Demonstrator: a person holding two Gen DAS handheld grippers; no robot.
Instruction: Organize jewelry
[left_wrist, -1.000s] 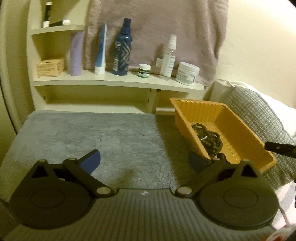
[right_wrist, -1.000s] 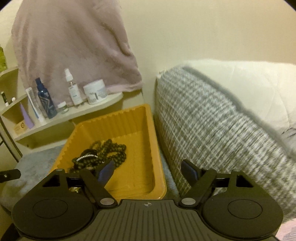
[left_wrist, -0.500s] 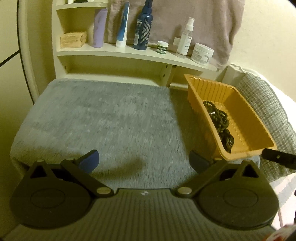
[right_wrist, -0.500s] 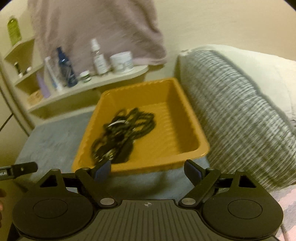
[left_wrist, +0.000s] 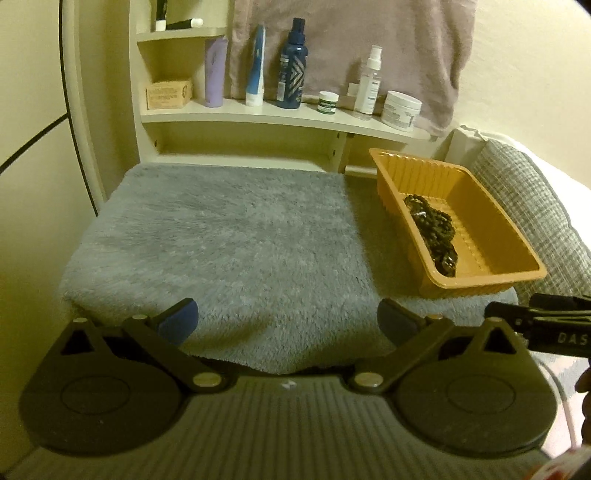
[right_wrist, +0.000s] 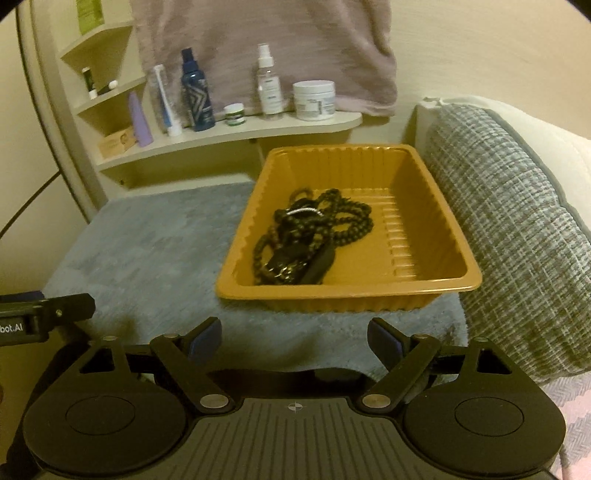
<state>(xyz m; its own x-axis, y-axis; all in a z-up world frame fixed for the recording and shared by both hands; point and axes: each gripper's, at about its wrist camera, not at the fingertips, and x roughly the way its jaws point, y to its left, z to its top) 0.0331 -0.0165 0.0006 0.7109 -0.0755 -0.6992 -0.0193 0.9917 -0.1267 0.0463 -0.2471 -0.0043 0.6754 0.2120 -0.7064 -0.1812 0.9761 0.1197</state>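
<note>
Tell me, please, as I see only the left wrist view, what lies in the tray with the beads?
Observer: A silvery band lies on top of the beads in the tray.
Operator: Is anything else in there?
Observer: A dark flat piece lies at the near end of the pile.
Operator: Is the right gripper holding anything?
Observer: No, the right gripper is open and empty, short of the tray.

trays: one yellow tray (right_wrist: 347, 291) sitting on mat | bead tangles: one jewelry heap (right_wrist: 310, 240) lying inside | jars: two | bottles: three standing | tubes: two
</note>
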